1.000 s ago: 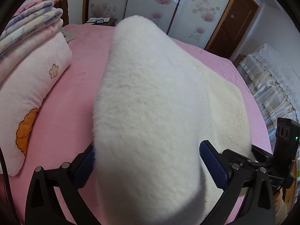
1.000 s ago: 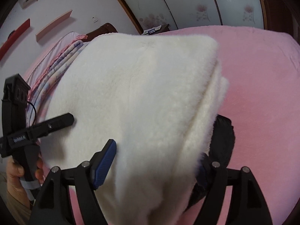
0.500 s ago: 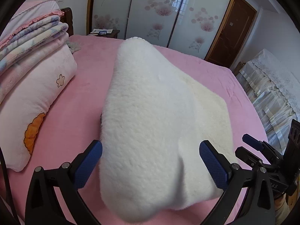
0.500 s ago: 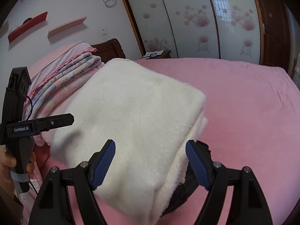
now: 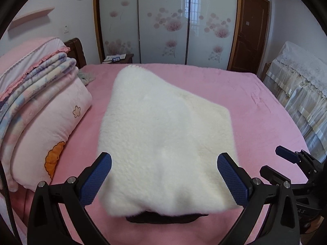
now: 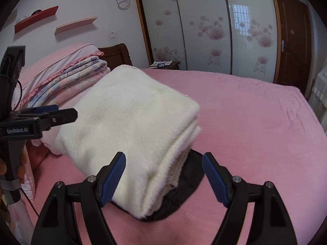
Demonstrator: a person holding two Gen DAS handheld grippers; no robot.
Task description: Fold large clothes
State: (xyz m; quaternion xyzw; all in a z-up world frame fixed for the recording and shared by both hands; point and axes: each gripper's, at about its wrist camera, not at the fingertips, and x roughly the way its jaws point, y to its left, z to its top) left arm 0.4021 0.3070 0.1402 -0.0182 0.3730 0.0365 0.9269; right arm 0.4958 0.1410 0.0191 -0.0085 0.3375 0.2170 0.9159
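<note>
A folded white fleece garment [image 5: 163, 138] lies on the pink bed [image 5: 265, 112], with a dark lining [image 5: 165, 217] showing under its near edge. It also shows in the right wrist view [image 6: 130, 126], with the dark lining [image 6: 184, 192] at its right corner. My left gripper [image 5: 164, 180] is open and empty, just short of the garment's near edge. My right gripper [image 6: 163, 180] is open and empty at the garment's near right corner. The left gripper [image 6: 55, 116] shows from the side in the right wrist view.
A pink pillow [image 5: 51, 126] and a stack of folded quilts [image 5: 30, 75] lie at the left of the bed. A nightstand [image 5: 118, 58] and sliding wardrobe doors [image 5: 167, 20] stand behind. A lace-covered piece of furniture [image 5: 298, 81] stands at the right.
Both grippers have let go of the white garment and drawn back from it. The garment has dropped from close to the cameras onto the bed.
</note>
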